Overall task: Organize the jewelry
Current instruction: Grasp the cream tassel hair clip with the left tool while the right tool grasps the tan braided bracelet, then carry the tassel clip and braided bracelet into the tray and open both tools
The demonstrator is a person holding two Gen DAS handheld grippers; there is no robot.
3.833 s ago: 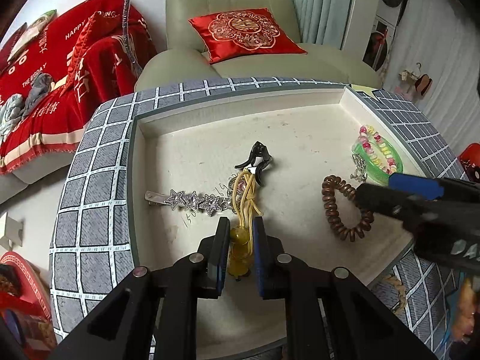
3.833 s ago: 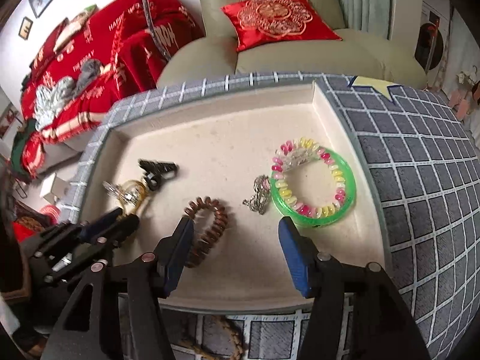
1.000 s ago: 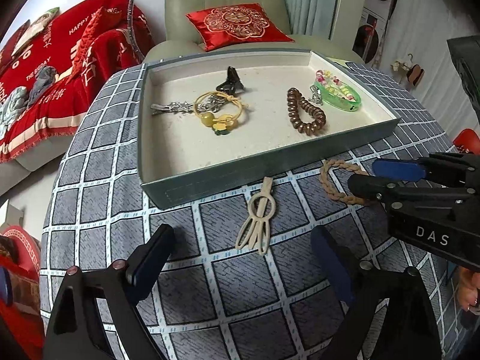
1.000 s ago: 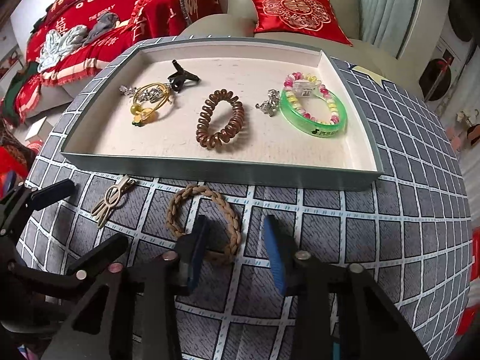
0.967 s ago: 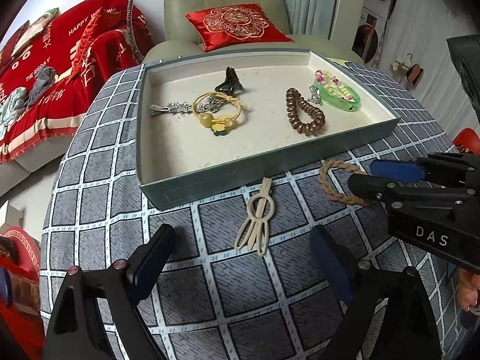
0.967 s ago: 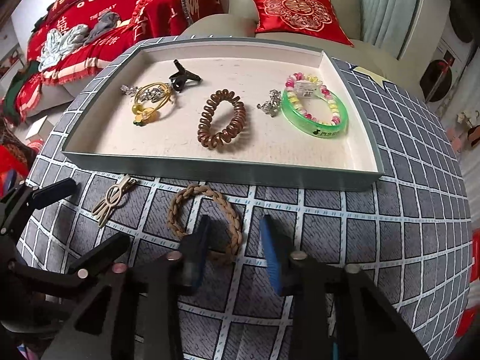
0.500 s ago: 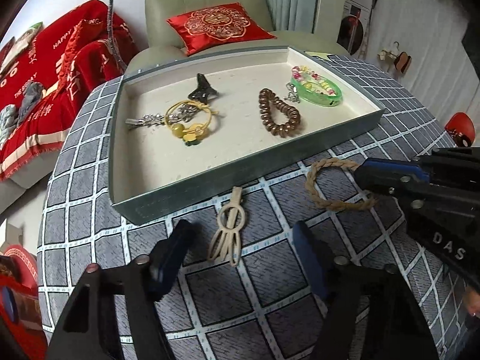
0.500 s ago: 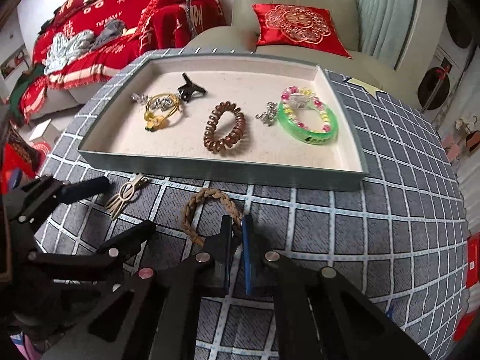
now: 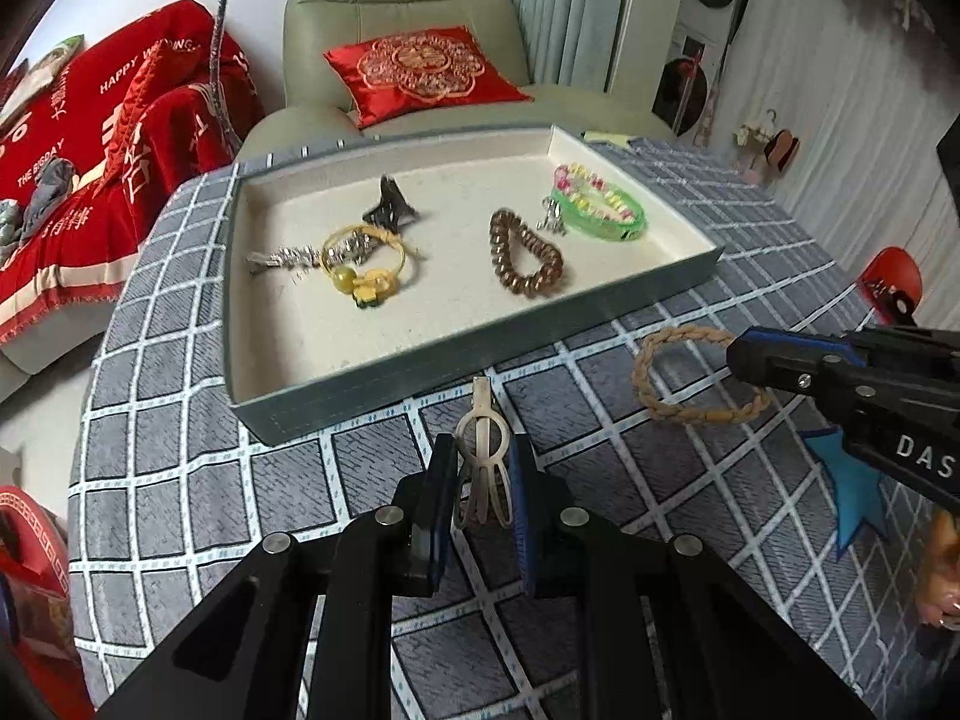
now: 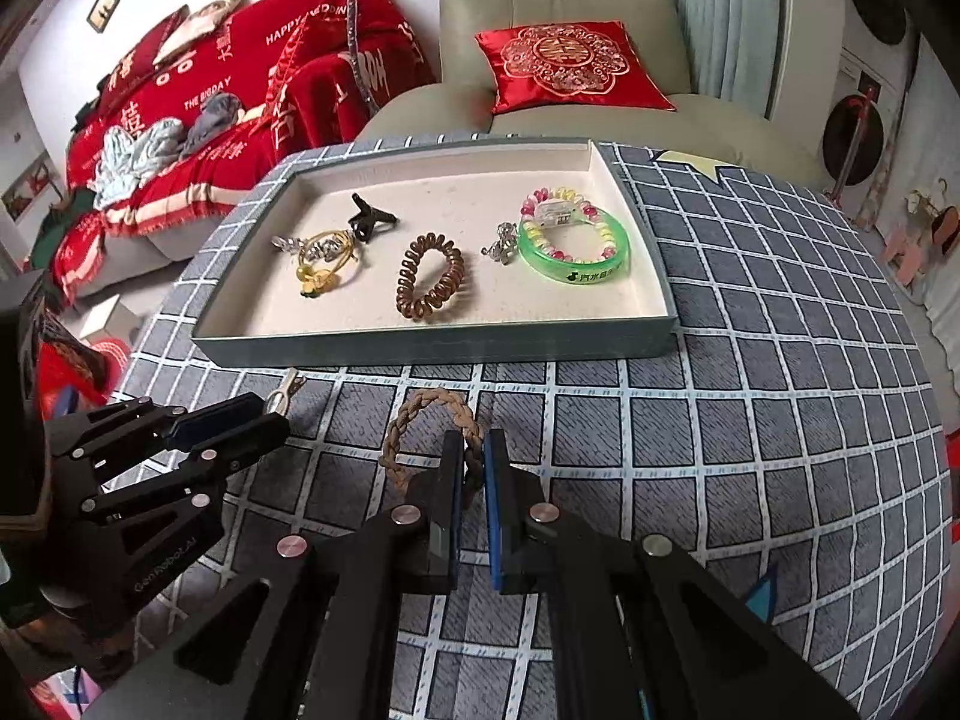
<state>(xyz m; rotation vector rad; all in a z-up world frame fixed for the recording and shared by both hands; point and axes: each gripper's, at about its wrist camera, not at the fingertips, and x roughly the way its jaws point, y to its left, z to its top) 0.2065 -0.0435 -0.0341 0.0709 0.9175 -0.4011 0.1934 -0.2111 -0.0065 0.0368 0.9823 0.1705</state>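
A shallow grey-green tray [image 10: 420,348] with a cream lining sits on the checked tablecloth. Inside, near its left edge, lie a silver star clip [image 9: 282,256], a yellow beaded bracelet [image 9: 363,264] and a black claw clip [image 9: 389,207]. A brown coil hair tie [image 10: 429,283] rests mid-tray; a green bangle [image 10: 576,246] ringed with pastel beads lies toward the right edge. Before the tray's front edge sit a beige hair clip [image 9: 483,450] and a braided tan bracelet [image 9: 696,381].

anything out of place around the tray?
Two pieces sit outside the tray on the checked cloth: a beige hair clip between the left gripper fingers, and a braided bracelet pinched by the right gripper.
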